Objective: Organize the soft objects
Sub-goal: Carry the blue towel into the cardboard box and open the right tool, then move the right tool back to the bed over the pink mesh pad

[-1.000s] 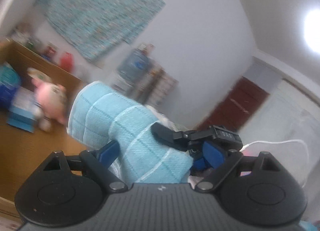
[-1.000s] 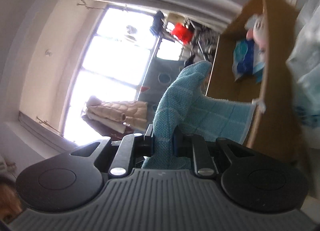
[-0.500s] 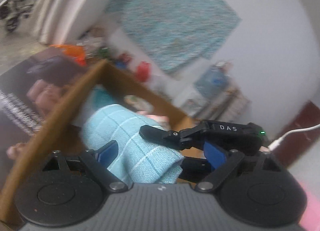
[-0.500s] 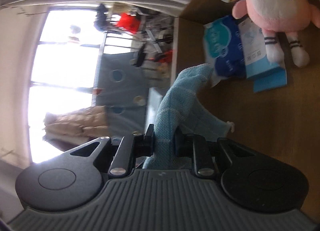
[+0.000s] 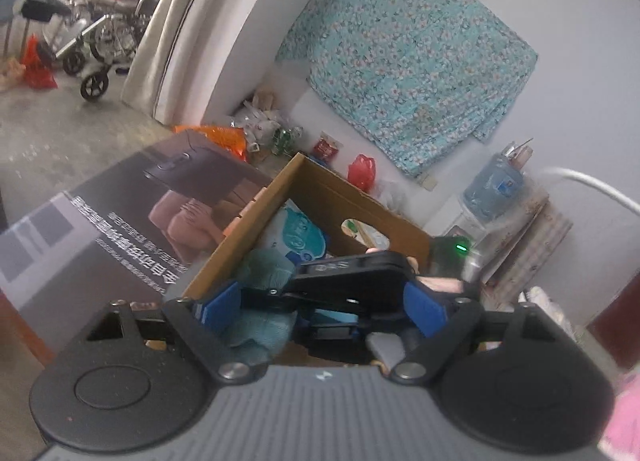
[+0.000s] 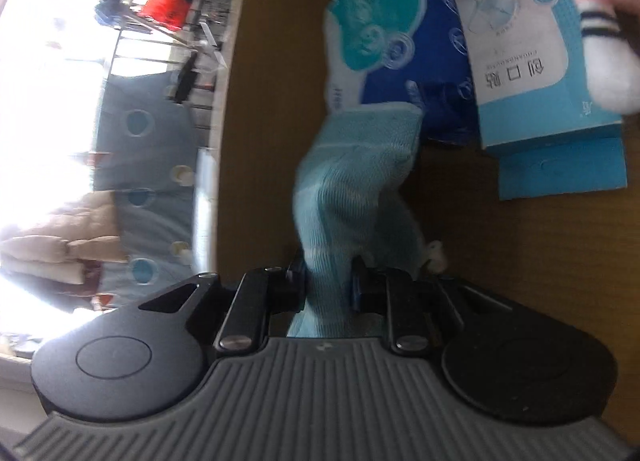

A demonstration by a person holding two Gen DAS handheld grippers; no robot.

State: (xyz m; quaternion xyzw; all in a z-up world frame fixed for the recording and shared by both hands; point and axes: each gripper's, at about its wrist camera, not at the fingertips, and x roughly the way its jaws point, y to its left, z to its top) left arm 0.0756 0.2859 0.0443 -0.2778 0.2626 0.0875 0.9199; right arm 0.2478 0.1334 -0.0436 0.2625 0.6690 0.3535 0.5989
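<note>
A light blue cloth point(image 6: 352, 189) goes into a cardboard box point(image 6: 520, 261), pinched in the narrow right claw point(image 6: 326, 281), whose jaws have just been easing apart though the fabric between them looks held for now. The cloth hangs inside the box near its left wall, its free end touching a blue tissue pack point(image 6: 396, 21) that lies toward the far corner, with a pale blue carton point(image 6: 532, 73) just beside that and the white foot of a pink plush toy point(image 6: 604, 49) resting over the carton's far end. From the left wrist view, the left claw point(image 5: 324, 309) stands wide and grips nothing; the right tool crosses in front of it, and the cloth point(image 5: 260, 301) shows between its blue pads point(image 5: 218, 307) without being squeezed. The step in hand appears to be the drop: the cloth is already inside the box walls and low over the floor. The next move likely calls for the right claw to open fully over the bare patch of box floor at the near left, then lift straight out so the fabric does not drag back over the box edge point(image 5: 240, 229), while the left claw keeps clear.
</note>
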